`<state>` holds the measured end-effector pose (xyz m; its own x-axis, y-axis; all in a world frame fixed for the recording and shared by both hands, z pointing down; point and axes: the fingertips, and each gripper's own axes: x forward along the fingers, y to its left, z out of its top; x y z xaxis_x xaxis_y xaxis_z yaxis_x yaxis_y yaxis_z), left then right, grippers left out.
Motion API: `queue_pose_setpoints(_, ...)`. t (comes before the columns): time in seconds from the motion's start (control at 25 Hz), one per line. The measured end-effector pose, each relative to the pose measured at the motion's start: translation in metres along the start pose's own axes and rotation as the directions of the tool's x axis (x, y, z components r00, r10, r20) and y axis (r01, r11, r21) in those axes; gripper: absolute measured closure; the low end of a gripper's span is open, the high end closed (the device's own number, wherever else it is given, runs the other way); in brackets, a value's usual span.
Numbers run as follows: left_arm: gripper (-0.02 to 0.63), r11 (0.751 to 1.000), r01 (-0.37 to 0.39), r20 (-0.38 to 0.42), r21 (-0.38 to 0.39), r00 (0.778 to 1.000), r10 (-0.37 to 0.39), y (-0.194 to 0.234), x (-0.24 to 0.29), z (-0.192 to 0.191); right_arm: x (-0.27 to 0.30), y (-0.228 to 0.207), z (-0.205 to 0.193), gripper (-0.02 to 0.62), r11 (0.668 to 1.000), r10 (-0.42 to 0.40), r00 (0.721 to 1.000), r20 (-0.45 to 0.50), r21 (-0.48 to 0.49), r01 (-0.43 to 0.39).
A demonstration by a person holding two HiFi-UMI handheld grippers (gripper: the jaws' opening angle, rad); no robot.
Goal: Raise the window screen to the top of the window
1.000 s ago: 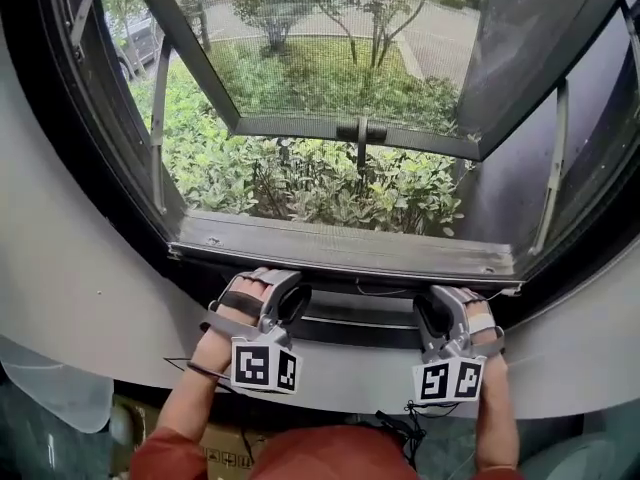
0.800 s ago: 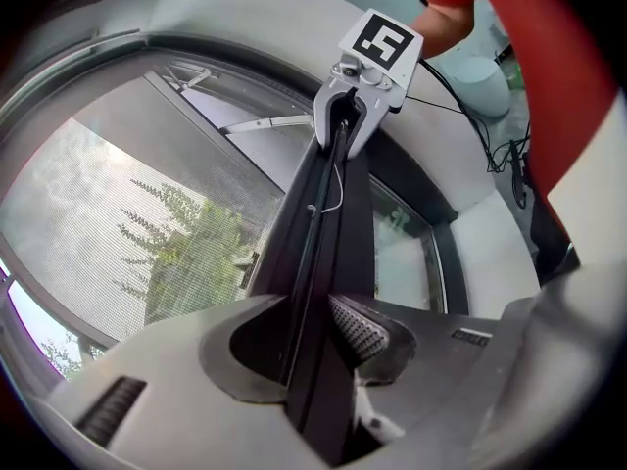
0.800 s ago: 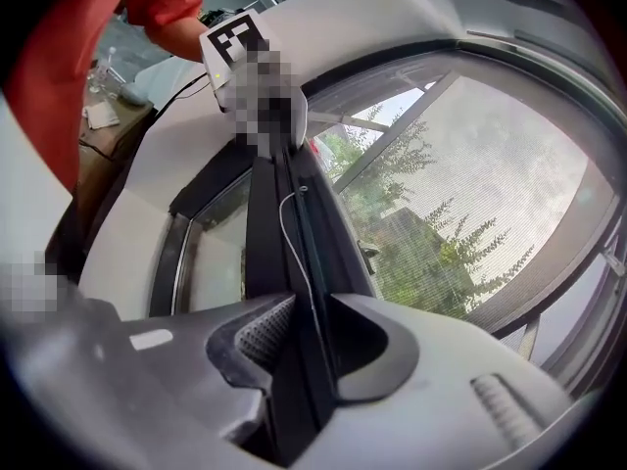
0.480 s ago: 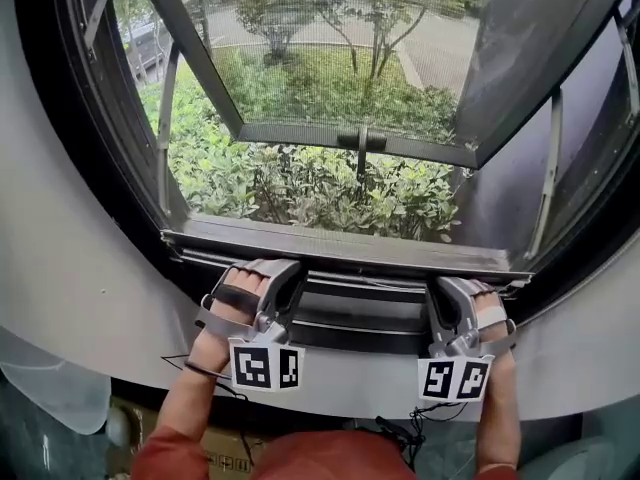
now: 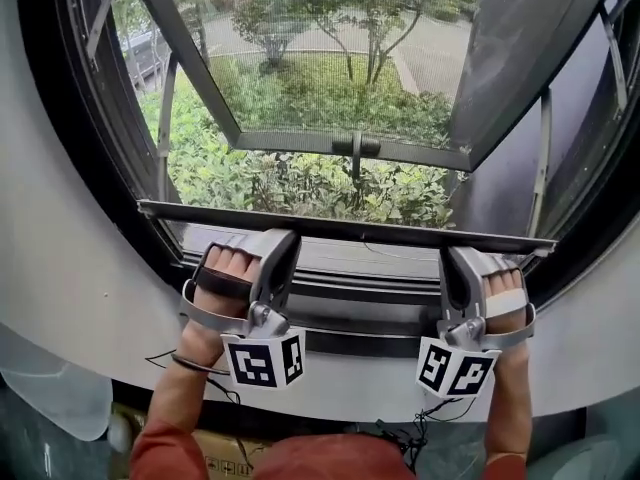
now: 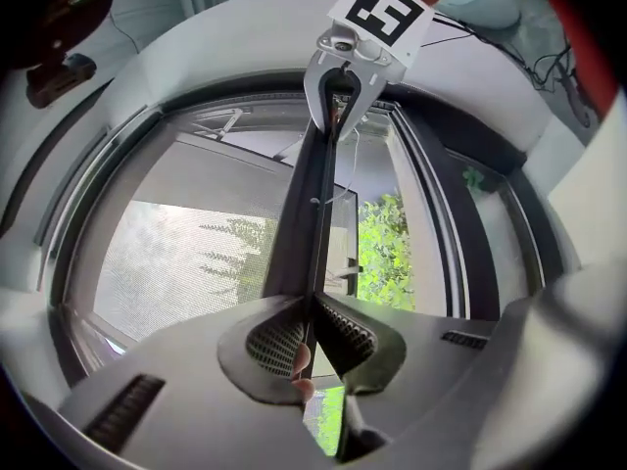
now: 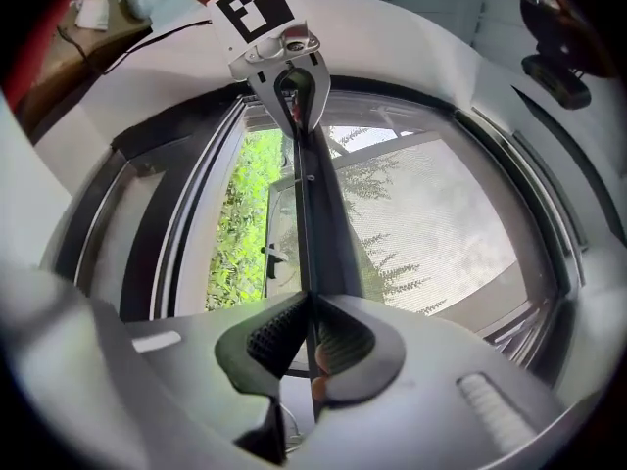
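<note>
The left tool (image 5: 277, 240) and the right tool (image 5: 466, 255) each gripped the thin dark metal bottom bar (image 5: 350, 226) of the window screen, one near each end. Both pointed forward into the opening of the black window frame (image 5: 370, 290).

In the left gripper view, the left tool (image 6: 306, 333) had just been closing. Its ribbed grey pads (image 6: 272, 341) were nearly together, pinching the edge of the bottom bar (image 6: 309, 218). A fingertip showed behind the bar. The bar ran straight away from these jaws to the right tool (image 6: 339, 116), which was clamped on its far end.

The right gripper view showed the same. The right tool (image 7: 312, 326) had also just been closing, and its jaws were pressed on the bottom bar (image 7: 315, 225) with only the bar's thickness between them. The left tool (image 7: 297, 96) was holding the far end.

The bar lay level across the window frame, low in the opening and a little above the frame's lower rail. It reached from the frame's left side to its right side. Beyond the frame, a dark-edged glass sash (image 5: 355, 146) stood swung outward over green shrubs (image 5: 300, 183).
</note>
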<state>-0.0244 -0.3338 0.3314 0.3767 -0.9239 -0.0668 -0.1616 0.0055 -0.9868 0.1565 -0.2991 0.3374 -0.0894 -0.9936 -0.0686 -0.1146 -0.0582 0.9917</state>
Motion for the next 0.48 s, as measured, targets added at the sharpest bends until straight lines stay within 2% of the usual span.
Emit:
queue_pose_setpoints(0.24,0.571,0.992,-0.099,-0.025,0.084,0.995,0.102,0.048,0.004,0.009,0.004,-0.049,0.003,0.552,0.993,-0.102,0.995,-0.02,-0.067,0.101)
queue_pose_setpoints(0.48,0.571,0.965,-0.219,-0.026,0.145,0.974,0.225,0.107,0.013,0.019,0.012,-0.107,0.007,0.551,0.97,-0.22,0.975,-0.033,-0.116,0.215)
